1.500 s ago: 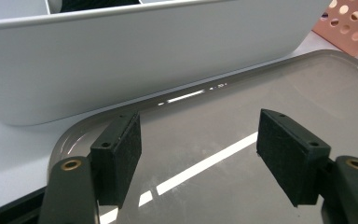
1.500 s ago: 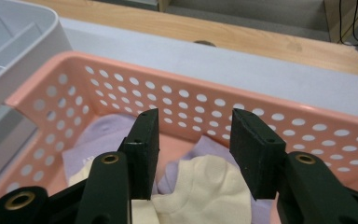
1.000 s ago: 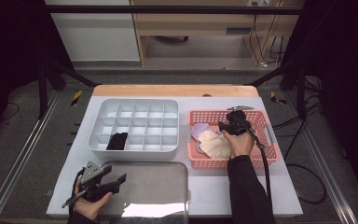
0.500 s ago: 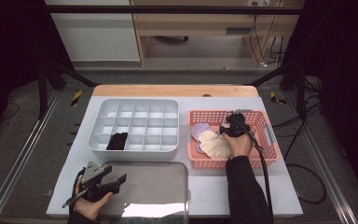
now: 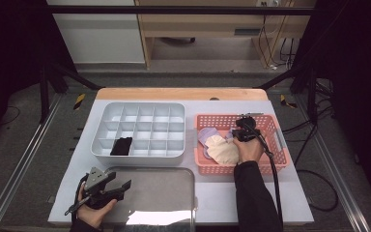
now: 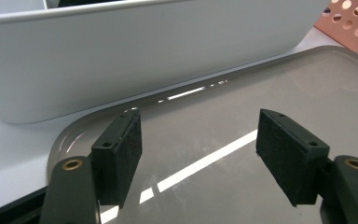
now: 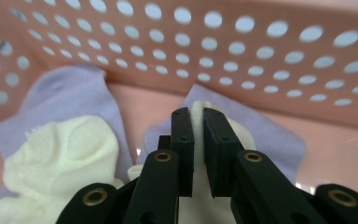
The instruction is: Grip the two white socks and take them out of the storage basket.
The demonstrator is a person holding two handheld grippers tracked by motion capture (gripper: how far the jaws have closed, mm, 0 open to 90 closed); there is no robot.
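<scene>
A pink perforated basket (image 5: 280, 145) stands at the right of the table and holds a cream sock (image 5: 222, 149) lying on a lavender sock (image 5: 206, 134). My right gripper (image 5: 236, 136) is inside the basket, shut on a fold of the cream sock (image 7: 60, 144). In the right gripper view its jaws (image 7: 196, 116) pinch the cream fabric, with the lavender sock (image 7: 70, 93) beneath and the basket wall (image 7: 261, 51) just ahead. My left gripper (image 5: 121, 188) stands open and holds nothing, low over the steel tray (image 5: 174, 193). Its jaws (image 6: 198, 135) are wide apart above the tray (image 6: 242, 93).
A white compartment organiser (image 5: 140, 111) sits at the middle left, with a black item (image 5: 121, 145) in a front compartment. Its front wall (image 6: 144, 51) rises just beyond the tray. The basket's corner (image 6: 354, 23) is at the far right. A cable trails from the right gripper.
The right gripper has shifted slightly toward the near side inside the basket, over the cream sock. The left gripper has not moved.
</scene>
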